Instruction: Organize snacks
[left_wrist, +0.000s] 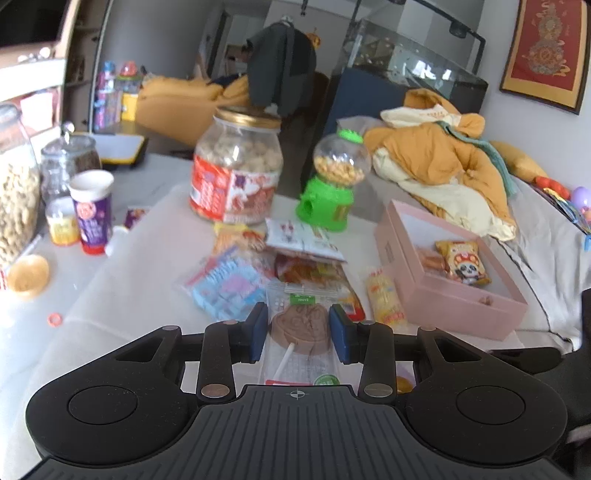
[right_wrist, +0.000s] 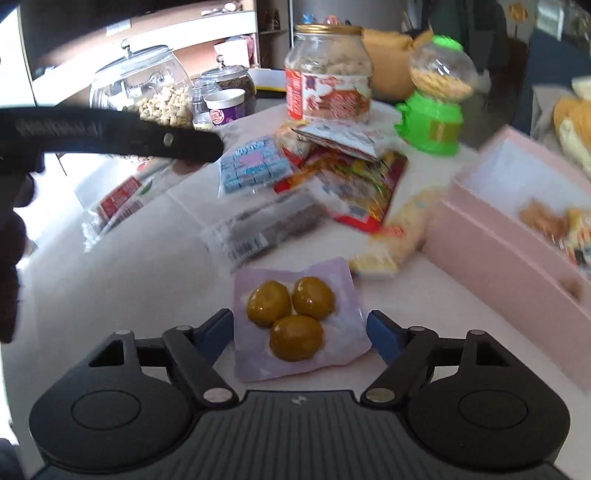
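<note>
My left gripper (left_wrist: 298, 320) is shut on a brown lollipop (left_wrist: 300, 328) in a clear wrapper and holds it above the table. A pile of snack packets (left_wrist: 291, 266) lies ahead of it. An open pink box (left_wrist: 448, 275) at the right holds a panda packet (left_wrist: 463, 262) and sausages. My right gripper (right_wrist: 300, 325) is open around a purple pack of three olive-brown eggs (right_wrist: 295, 317) lying on the table. The pink box (right_wrist: 517, 243) is to its right, and the snack pile (right_wrist: 332, 177) lies beyond.
A big biscuit jar (left_wrist: 236, 166), a green candy dispenser (left_wrist: 332, 181), a purple cup (left_wrist: 92, 214) and glass jars (left_wrist: 14, 184) stand at the back and left. A yellow wafer packet (left_wrist: 384, 295) lies beside the box. The left gripper's body (right_wrist: 110, 133) crosses the right view.
</note>
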